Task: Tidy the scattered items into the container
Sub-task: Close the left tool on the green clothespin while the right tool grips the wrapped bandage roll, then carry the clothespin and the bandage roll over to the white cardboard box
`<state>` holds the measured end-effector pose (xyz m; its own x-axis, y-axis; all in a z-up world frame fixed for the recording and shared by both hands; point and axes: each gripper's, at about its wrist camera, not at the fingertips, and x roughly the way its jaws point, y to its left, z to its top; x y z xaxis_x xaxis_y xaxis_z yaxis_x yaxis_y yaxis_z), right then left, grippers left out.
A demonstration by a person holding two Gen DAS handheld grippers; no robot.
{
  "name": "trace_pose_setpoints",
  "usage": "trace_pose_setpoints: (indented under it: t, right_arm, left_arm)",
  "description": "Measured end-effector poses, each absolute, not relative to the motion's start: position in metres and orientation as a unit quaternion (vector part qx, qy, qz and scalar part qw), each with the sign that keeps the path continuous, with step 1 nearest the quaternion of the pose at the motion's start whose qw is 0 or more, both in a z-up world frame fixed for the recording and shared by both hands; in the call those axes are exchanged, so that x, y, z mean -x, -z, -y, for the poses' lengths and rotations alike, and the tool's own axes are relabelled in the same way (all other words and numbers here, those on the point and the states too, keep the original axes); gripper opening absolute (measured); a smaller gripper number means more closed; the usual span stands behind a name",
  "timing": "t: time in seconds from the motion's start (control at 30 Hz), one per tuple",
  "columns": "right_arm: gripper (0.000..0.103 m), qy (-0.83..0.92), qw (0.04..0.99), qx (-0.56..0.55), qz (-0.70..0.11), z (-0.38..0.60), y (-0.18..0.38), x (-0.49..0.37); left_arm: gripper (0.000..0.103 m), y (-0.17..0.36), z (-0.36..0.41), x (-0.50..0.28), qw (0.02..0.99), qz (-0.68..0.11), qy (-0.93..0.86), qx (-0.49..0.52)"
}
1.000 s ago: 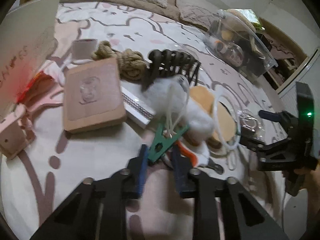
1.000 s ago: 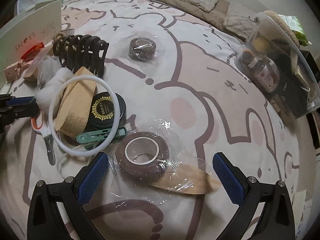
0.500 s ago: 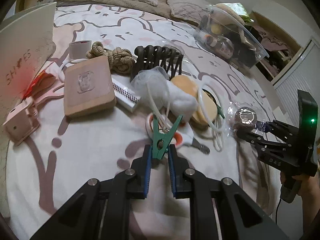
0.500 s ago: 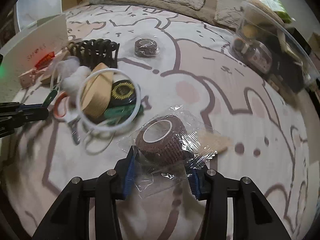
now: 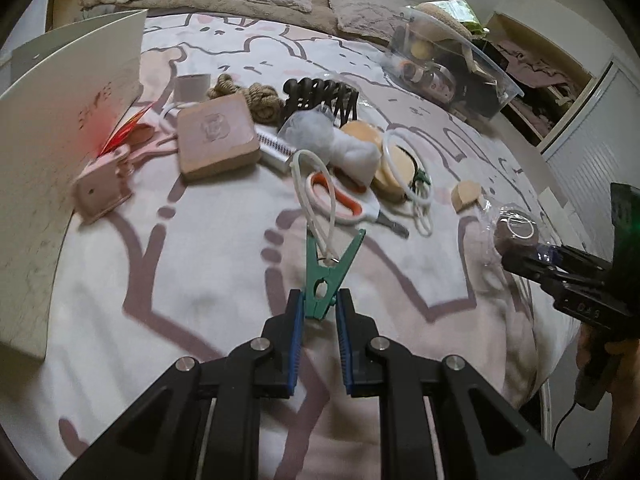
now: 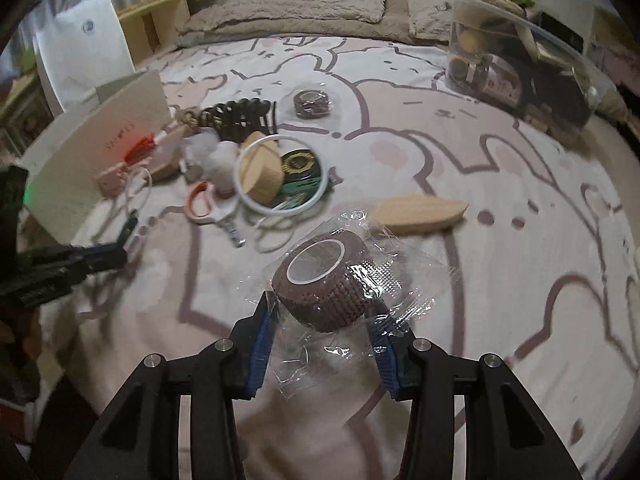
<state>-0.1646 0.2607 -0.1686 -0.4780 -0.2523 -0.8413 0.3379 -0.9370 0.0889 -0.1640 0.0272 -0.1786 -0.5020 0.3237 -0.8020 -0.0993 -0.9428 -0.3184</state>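
Now the left gripper (image 5: pixel 318 308), pinching the green clothespin (image 5: pixel 329 268) by its tail, has lifted it off the pile, long axis pointing away, white cord trailing. Rightward, the right gripper (image 6: pixel 323 320) has clamped and raised the wrapped brown tape roll (image 6: pixel 325 280); both are ready for the clear container (image 6: pixel 520 56).
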Motion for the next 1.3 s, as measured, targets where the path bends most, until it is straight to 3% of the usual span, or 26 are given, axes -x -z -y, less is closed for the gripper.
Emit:
trace_pose_setpoints:
  t: [0.57,1.3]
  right_arm:
    - [0.046,0.858,0.150,-0.491,-0.019,-0.262,0.179,0.118]
    - [0.046,0.881,0.158,-0.446,0.000,-0.205,0.115,0.136]
  left_arm:
    - [0.016,0.163,-0.019,0.122,0.112,0.112,-0.868,0.471]
    - [0.016,0.086,0.029,0.126,0.100,0.089,-0.918,0.374]
